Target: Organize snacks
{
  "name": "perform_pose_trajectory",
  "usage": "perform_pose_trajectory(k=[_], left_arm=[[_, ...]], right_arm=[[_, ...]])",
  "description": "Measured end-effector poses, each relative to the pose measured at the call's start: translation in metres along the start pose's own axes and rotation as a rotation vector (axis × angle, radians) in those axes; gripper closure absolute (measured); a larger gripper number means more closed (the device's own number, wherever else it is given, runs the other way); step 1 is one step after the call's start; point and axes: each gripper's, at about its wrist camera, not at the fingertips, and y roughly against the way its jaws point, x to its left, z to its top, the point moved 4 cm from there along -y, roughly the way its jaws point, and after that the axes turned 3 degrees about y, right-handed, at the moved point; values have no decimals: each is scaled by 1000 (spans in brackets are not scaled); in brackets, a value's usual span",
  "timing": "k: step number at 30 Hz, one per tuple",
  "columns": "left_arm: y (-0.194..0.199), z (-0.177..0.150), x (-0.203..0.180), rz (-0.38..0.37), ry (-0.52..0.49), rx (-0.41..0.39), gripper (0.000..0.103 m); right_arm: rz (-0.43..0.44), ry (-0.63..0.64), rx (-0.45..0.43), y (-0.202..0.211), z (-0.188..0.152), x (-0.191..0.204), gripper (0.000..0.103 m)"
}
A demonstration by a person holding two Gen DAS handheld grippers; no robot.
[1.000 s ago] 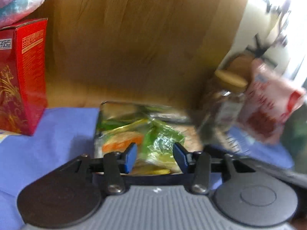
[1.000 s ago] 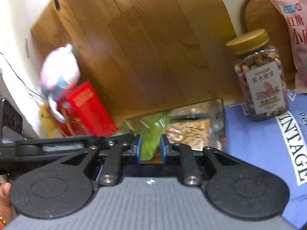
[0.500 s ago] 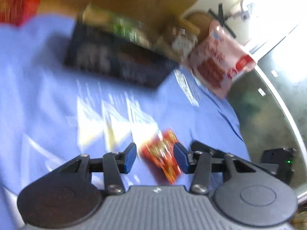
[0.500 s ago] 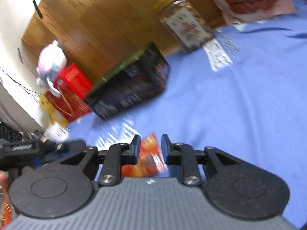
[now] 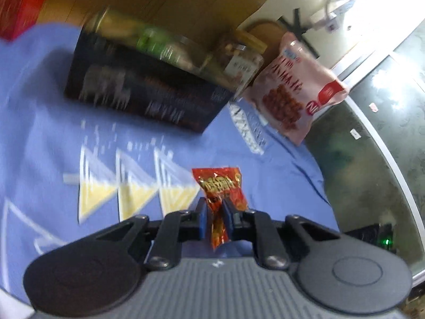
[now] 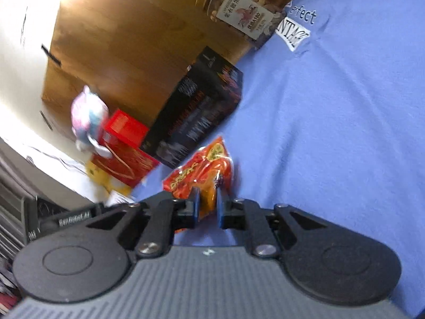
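Note:
My left gripper (image 5: 215,212) is shut on a small red snack packet (image 5: 221,191) over the blue cloth (image 5: 39,133). My right gripper (image 6: 207,204) is shut on a red-orange snack packet (image 6: 202,170) that lies on the blue cloth (image 6: 332,106). A black box (image 5: 143,93) holding several snack bags, one green (image 5: 148,40), stands farther back. It also shows in the right wrist view (image 6: 199,106).
A nut jar with a gold lid (image 6: 239,8) and a pink snack bag (image 5: 294,90) stand at the back by the wooden panel. A red box (image 6: 122,143) and a plush toy (image 6: 87,119) stand left of the black box. The table edge (image 5: 372,122) runs along the right.
Both grippers pulled back from the black box and came down to the cloth. The left jaws went from wide open to shut on the red packet. The right now grips an orange packet.

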Motion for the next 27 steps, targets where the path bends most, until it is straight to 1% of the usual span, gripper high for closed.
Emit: perform_pose_trajectory(k=[2,4,6,8,9,10,11,12,13,15,17,20,23,25,27], left_arm=[[8,24,-6,-7,-32,-44,90],[13,57,-7,-1,-53,-105,89],[12,95,-3,38,-72,-159,89],[6,128,-1,124,-103,-190,86],[-1,142,1,180,-122,-200,81],[-9,154,3,225,-153,-203,79],[-16,161,4,276,-178,-199,78],[-20,167,7,332,-180,-190,78],[-20,170,10,346,-165,-181,77],[-10,168,15,320,-106,-177,78],[5,157,15,288,-88,-192,77],[18,127,12,251,-131,-215,77],[21,85,4,232,-206,-245,77],[19,54,-3,237,-241,-250,75],[21,26,-13,273,-269,-235,75]], right_arm=[[3,108,-33,-7,23,28,90],[26,189,-50,-27,52,51,90],[48,230,-49,-55,77,62,88],[39,267,-30,-92,99,64,85],[13,303,-12,-110,105,64,81],[-24,360,9,-126,108,65,81],[-74,418,22,-136,107,67,81],[-113,452,22,-139,106,68,82],[-133,457,13,-136,106,68,81],[-129,405,0,-121,107,65,81],[-121,385,-27,-100,105,63,81],[-123,423,-52,-70,89,60,81],[-150,441,-85,-35,61,48,77],[-165,432,-104,-10,37,39,75],[-211,424,-118,11,12,35,75]])
